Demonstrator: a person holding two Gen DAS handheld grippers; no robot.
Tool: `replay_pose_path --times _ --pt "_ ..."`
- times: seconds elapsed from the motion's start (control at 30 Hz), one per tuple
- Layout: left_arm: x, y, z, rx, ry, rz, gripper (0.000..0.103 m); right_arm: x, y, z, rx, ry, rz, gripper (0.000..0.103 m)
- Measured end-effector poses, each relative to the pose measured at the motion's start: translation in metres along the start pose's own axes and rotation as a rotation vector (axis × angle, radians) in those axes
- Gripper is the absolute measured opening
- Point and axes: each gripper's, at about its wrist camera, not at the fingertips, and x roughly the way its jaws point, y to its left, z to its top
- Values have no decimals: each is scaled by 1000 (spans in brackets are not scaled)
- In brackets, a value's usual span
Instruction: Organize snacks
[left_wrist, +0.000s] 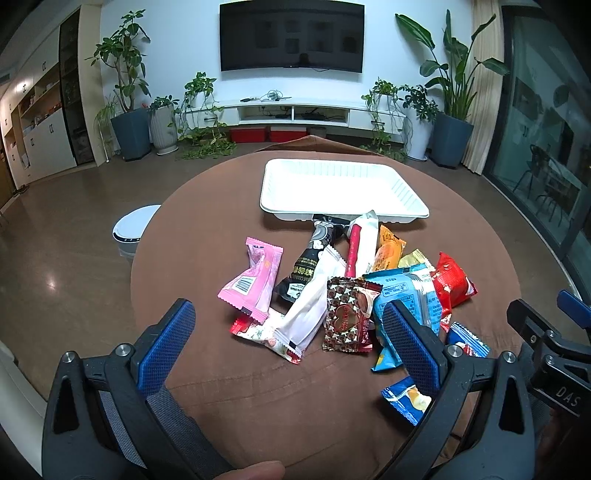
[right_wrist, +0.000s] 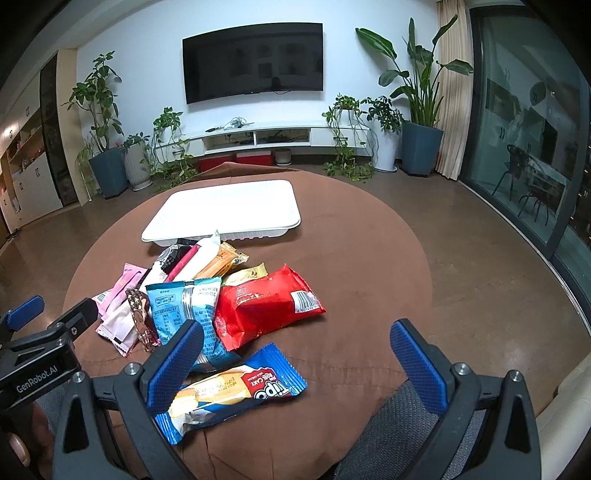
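A pile of wrapped snacks lies on the round brown table (left_wrist: 221, 387). In the left wrist view I see a pink packet (left_wrist: 255, 282), a white packet (left_wrist: 312, 306), a brown heart-print packet (left_wrist: 347, 317), a light blue packet (left_wrist: 410, 295) and a red packet (left_wrist: 452, 282). An empty white tray (left_wrist: 340, 188) sits behind the pile. My left gripper (left_wrist: 291, 350) is open, low over the pile's near side. In the right wrist view my right gripper (right_wrist: 297, 356) is open above a blue Tipo roll-cake packet (right_wrist: 236, 391), with the red packet (right_wrist: 266, 306) and tray (right_wrist: 225, 214) beyond.
The other gripper shows at the right edge of the left wrist view (left_wrist: 546, 339) and the left edge of the right wrist view (right_wrist: 44, 332). A white round bin (left_wrist: 133, 229) stands on the floor left of the table. A TV unit and potted plants line the far wall.
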Motion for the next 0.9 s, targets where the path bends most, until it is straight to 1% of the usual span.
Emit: replay_pose_path --times 0.9 --pt "1 -4 -2 2 3 -2 103 3 2 -2 -4 15 -3 103"
